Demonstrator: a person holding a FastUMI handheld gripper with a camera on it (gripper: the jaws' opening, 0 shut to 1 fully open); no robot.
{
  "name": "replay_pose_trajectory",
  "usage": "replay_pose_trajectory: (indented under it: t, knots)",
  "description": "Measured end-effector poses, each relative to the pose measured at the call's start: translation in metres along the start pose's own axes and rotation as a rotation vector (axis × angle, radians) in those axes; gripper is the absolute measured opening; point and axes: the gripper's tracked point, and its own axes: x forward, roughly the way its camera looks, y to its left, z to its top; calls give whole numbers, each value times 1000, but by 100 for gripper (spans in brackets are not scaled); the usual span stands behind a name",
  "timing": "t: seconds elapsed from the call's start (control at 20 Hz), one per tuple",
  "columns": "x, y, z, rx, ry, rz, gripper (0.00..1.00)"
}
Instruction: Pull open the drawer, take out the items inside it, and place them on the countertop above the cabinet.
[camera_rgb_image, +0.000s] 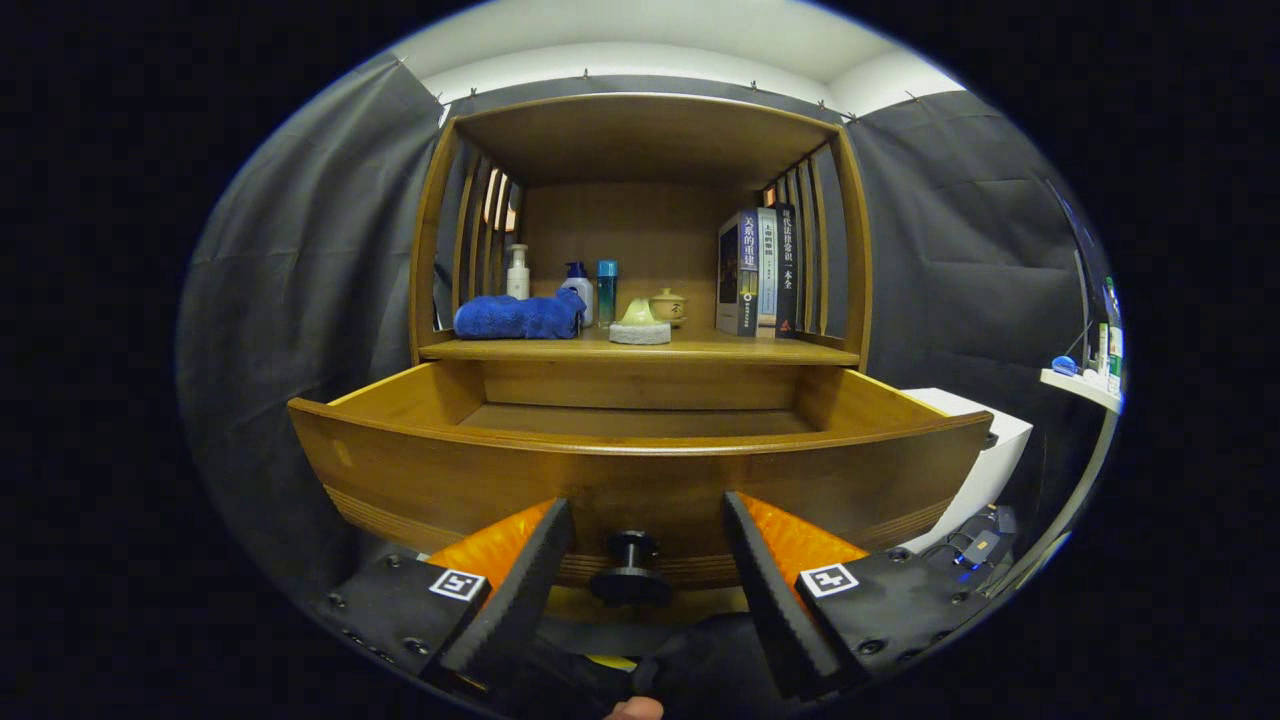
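Gripper view, wooden cabinet (640, 130) with drawer (640, 480) pulled out toward the camera; drawer interior only partly visible over its front, no contents discernible. Countertop (700, 350) above the drawer, left to right: folded blue towel (518, 316); white pump bottle (518, 272) behind it; white bottle with blue cap (578, 290); teal bottle (607, 290); pale green item on a round white base (640, 326); small lidded ceramic cup (668, 306); three upright books (758, 272). Gripper (643, 520): fingers spread apart, flanking the dark drawer knob (630, 568) without touching it. White box (985, 450) right of the drawer; small shelf with items (1085, 385) farther right.
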Motion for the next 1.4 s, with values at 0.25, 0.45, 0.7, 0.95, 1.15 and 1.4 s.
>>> replay_pose_trajectory:
  t: [0.25, 0.45, 0.7, 0.95, 1.15, 1.4]
  knots:
    - [4, -2, 0, -25, -10, -1, 98]
    - [9, -3, 2, -19, -10, 14, 98]
    - [19, -5, 7, -10, -13, 22, 99]
    - [47, -4, 16, -15, -6, 23, 99]
    - [86, -1, 30, -16, -30, 30, 99]
    - [118, -4, 37, 4, -51, 37, 98]
